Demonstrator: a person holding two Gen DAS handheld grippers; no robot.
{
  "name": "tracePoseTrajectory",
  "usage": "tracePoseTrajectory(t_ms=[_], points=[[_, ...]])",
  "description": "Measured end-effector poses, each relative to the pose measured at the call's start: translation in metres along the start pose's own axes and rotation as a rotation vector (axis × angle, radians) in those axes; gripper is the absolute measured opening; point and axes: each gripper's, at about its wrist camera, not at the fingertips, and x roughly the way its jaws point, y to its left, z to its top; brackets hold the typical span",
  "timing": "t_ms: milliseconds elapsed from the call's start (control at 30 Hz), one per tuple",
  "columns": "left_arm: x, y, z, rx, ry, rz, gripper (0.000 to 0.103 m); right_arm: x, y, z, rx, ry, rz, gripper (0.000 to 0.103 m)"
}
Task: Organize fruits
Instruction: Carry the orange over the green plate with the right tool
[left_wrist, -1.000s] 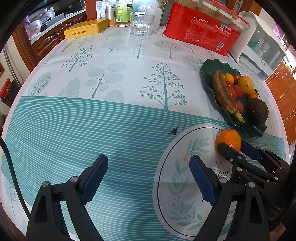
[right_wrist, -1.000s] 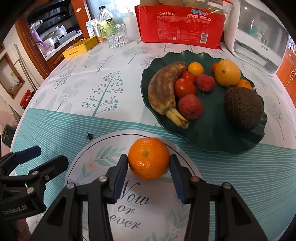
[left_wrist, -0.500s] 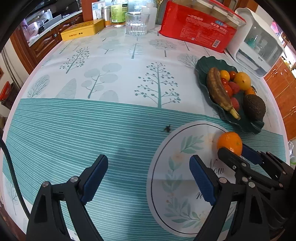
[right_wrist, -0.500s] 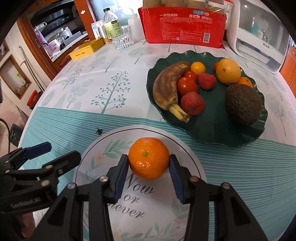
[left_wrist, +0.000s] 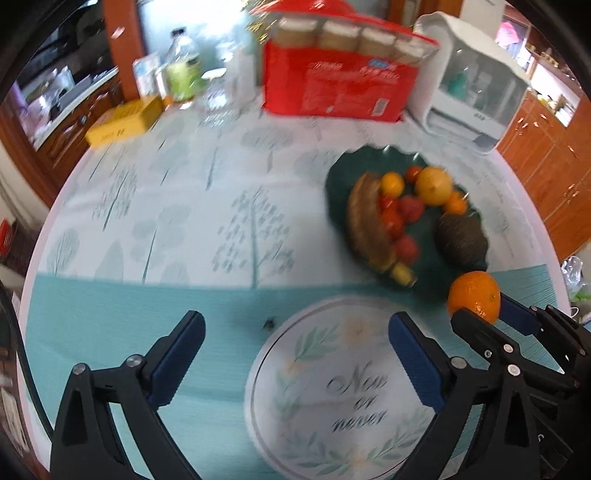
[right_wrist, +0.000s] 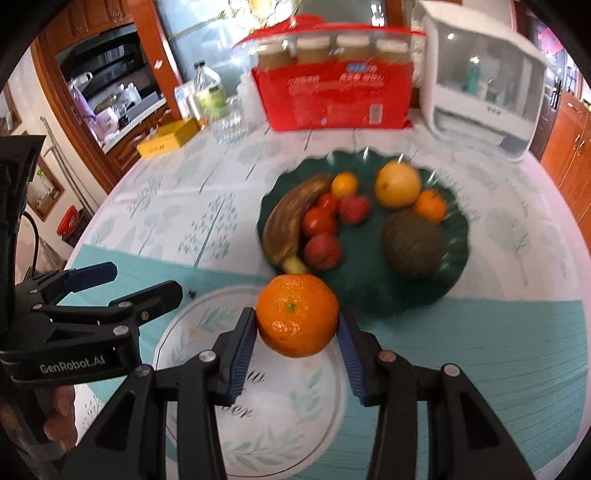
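My right gripper (right_wrist: 297, 345) is shut on an orange mandarin (right_wrist: 297, 314) and holds it above the table, just short of the near rim of the dark green leaf-shaped plate (right_wrist: 456, 266). The plate holds a brown banana (right_wrist: 286, 221), tomatoes, lychees, a yellow citrus (right_wrist: 397, 184), a small orange and an avocado (right_wrist: 412, 243). In the left wrist view the mandarin (left_wrist: 474, 295) and right gripper (left_wrist: 491, 314) show at the right, next to the plate (left_wrist: 334, 184). My left gripper (left_wrist: 295, 354) is open and empty over the teal striped cloth.
A red carton (right_wrist: 332, 96), a white appliance (right_wrist: 484, 81), a glass (right_wrist: 229, 123), bottles and a yellow tin (right_wrist: 166, 138) stand along the table's far side. A round printed emblem (left_wrist: 343, 387) lies on the cloth below the grippers. A small dark speck (left_wrist: 269, 324) lies beside it.
My right gripper has lifted the mandarin off the table and carried it toward the plate. The left gripper has risen too and stays open.
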Motion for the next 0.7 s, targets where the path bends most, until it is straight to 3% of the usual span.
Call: tracePoseTrajectory(t_ms=[200,367,533,700], points=[[-0.008,-0.017,0.055,0.031,-0.066,-0.008,0.102,-0.008,-0.015,0.040,-0.031,-0.073,-0.050,0.045],[-0.001,-0.021,0.096,0.026,-0.094,-0.007,0.102,0.016,-0.028,0.065,-0.033,-0.063,-0.060,0.044],[0.029,-0.025,0.115,0.023,-0.034,-0.028,0.102,0.048,-0.033,0.069,-0.048,-0.018,-0.091,0.045],[0.058,-0.035,0.113,0.057,0.020,-0.026,0.102,0.067,-0.034,0.063,-0.068,0.015,-0.114,0.045]])
